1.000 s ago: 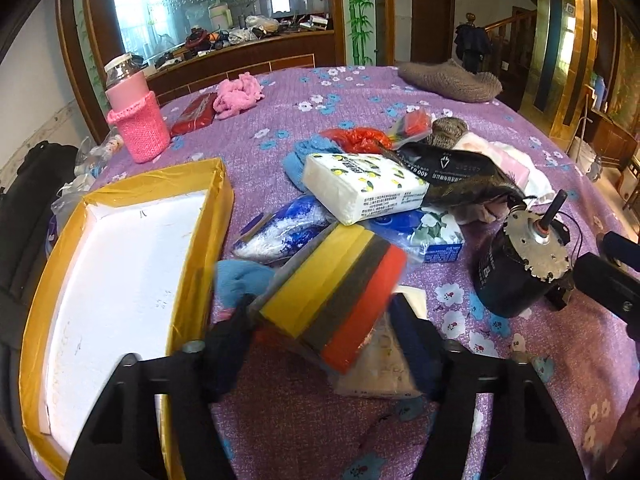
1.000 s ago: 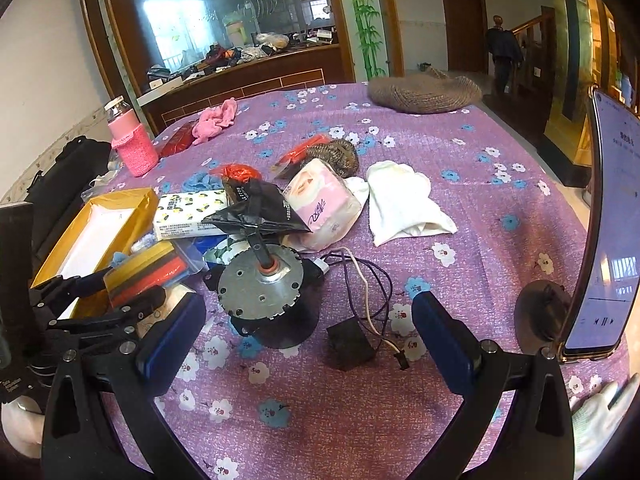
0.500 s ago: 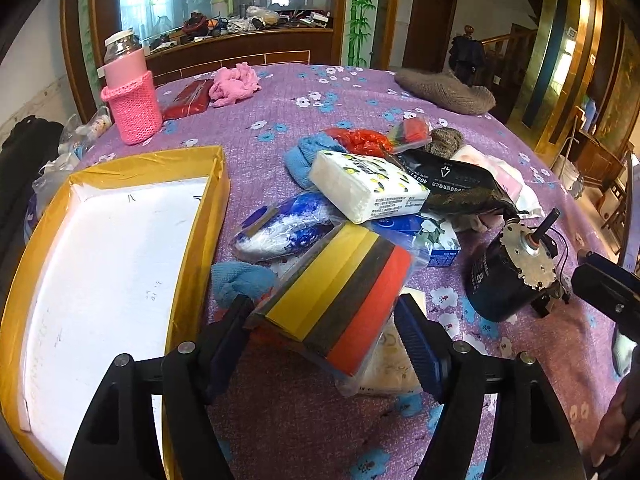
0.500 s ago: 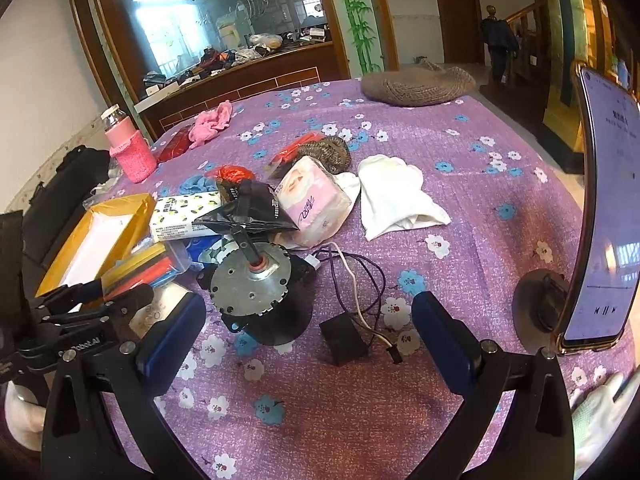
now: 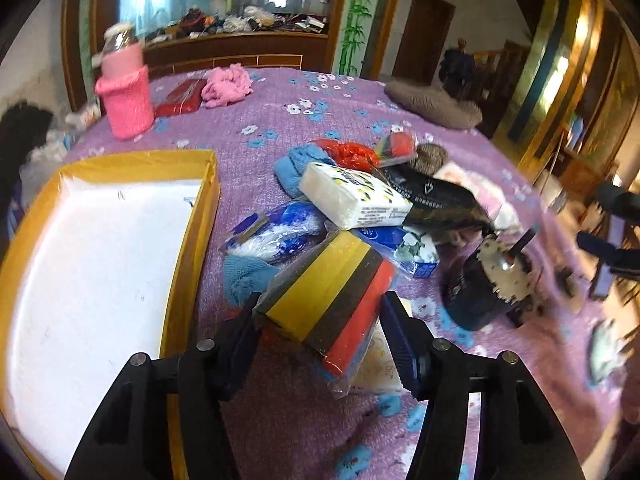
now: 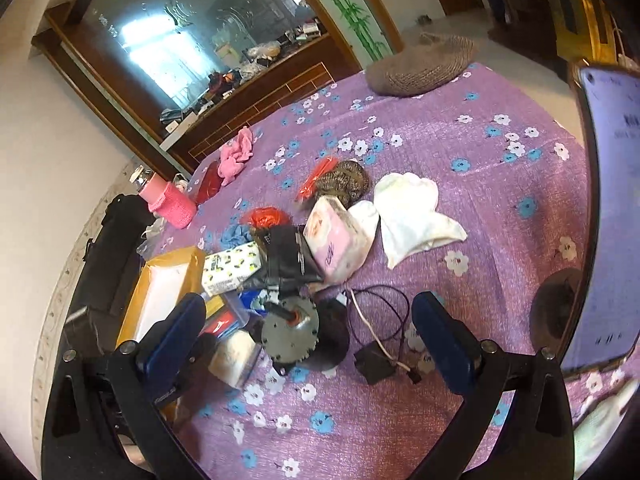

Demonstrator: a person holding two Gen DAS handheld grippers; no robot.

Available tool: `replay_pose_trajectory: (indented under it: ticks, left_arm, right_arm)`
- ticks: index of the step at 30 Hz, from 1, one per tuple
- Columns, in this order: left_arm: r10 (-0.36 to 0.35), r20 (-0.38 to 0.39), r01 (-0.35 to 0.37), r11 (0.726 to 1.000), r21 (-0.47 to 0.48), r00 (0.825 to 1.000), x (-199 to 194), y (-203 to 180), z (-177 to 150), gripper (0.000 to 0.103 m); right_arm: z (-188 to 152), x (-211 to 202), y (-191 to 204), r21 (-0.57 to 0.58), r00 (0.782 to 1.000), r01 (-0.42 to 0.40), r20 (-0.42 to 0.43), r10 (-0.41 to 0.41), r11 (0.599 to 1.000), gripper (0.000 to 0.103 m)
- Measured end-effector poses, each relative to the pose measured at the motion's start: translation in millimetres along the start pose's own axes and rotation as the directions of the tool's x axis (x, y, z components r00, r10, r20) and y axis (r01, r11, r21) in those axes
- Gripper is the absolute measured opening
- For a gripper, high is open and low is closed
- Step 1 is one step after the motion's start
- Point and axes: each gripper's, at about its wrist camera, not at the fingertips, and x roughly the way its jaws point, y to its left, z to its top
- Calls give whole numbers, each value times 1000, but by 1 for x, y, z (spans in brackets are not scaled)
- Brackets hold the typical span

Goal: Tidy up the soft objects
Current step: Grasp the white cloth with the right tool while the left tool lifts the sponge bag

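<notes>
Left tool [image 5: 320, 332] pinching a sponge pack [image 5: 332, 296], striped yellow, dark and red inside clear wrap, both blue pads pressed against its sides. Pack tilted, lifted partly off the purple flowered worktop [image 5: 304, 412]; whether its far end touches the pile behind is hard to tell in the blurred view. Just left of it, a shallow box [image 5: 192, 240] with yellow walls and white floor, nothing inside. Behind the pack, a heap: blue cloth [image 5: 244, 280], blue-and-white bag [image 5: 276, 232], white tissue pack with lemon print [image 5: 352, 196] on top, blue tissue pack [image 5: 404, 248], black pouch [image 5: 432, 196], red plastic bag [image 5: 352, 152]. To the right, a small motor [image 5: 492, 280] lying on its side with shaft pointing up. Farther back, a pink knitted bottle sleeve [image 5: 128, 96] upright near the edge, pink rag [image 5: 228, 86] beside a red packet [image 5: 180, 98], brown knitted hat [image 5: 432, 104] at the far side.

Right tool [image 6: 308, 332] spread wide, holding nothing, hovering low near the motor [image 6: 292, 332] and its looped wires [image 6: 380, 320]. Beyond, a pink tissue pack [image 6: 336, 240], white cloth [image 6: 412, 212], and a phone [image 6: 612, 216] standing on a round base at the right edge.
</notes>
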Motion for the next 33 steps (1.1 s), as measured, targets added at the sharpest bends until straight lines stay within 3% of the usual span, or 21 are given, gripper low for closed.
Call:
replay_pose_trajectory:
  ticks: [2,7,10,12,16,20,22,24,25,33]
  left_arm:
    - [-20,-5,20,999,-30,1000,-1,7,-1,57]
    - [-12,-8,12,998,-64,1000,4,13,1,61]
    - [-13,-12,12,998,-67,1000,9,11,3,67]
    - [-14,-15,13,998,-65,1000,13,10,4,67]
    - [-2,-13,2,999,-52,1000,19,7,6,67]
    - [12,-9,-12,999,-42,1000,22,5,6,62]
    - [15,-4,-15,999,-41,1000,21,6,6,47]
    - [1,13,-1,999,-50,1000,15,9,6,30]
    - [-13,21,14,998,-59,1000,11,11,6,27]
    - [-92,84,100,991,-87,992,-33,13,-3,23]
  right_arm:
    - [8,4,2,3,1000,30,-8,-30,1000,103]
    - [32,31,-1,9,979,201,-19,-201,979,103]
    - [44,60,-4,-26,936,349,-46,-350,937,99]
    - [48,71,-12,-21,914,400,-59,-401,916,93]
    - [59,96,-34,-3,885,454,-115,-451,891,87]
    - [58,114,-48,2,881,448,-172,-441,894,86]
    - [57,121,-52,-5,884,436,-187,-429,900,65]
    - [56,122,-53,-17,877,447,-188,-442,895,31]
    - [56,119,-53,-22,880,443,-179,-439,896,19]
    - [48,76,-28,-18,911,407,-72,-407,913,14]
